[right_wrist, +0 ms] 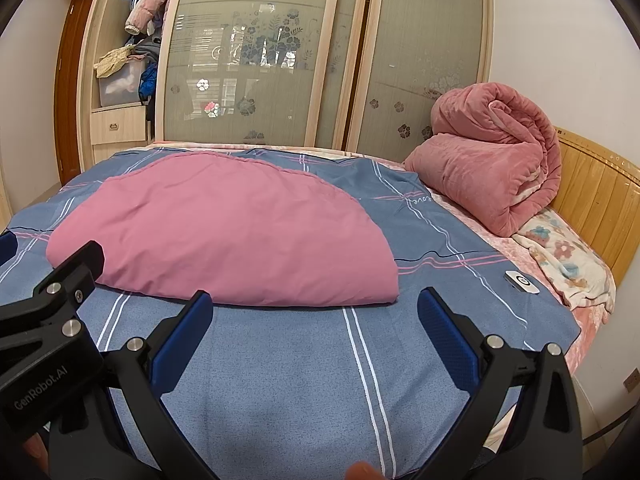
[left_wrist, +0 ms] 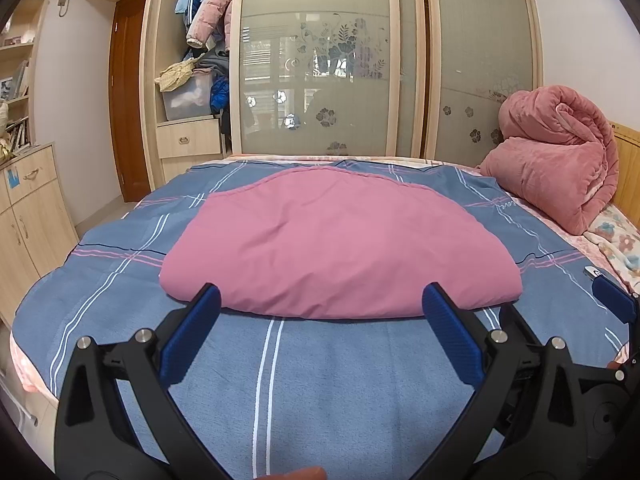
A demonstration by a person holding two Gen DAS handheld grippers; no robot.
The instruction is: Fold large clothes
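Left wrist: left gripper [left_wrist: 320,300] jaws wide, empty | right gripper [right_wrist: 316,308] likewise | pink garment [left_wrist: 332,240] seemingly untouched.

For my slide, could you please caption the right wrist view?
Open right gripper hovers before a folded pink cloth on the blue plaid bed cover, pink quilt behind.

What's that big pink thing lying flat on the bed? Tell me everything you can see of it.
The pink folded cloth looks like thin, smooth woven fabric, lightly creased, folded flat into a rounded slab. Its thick folded edge faces the cameras; a stitched hem curves along the far side. It rests on the blue plaid bedcover. Both open grippers are short of it, not touching.
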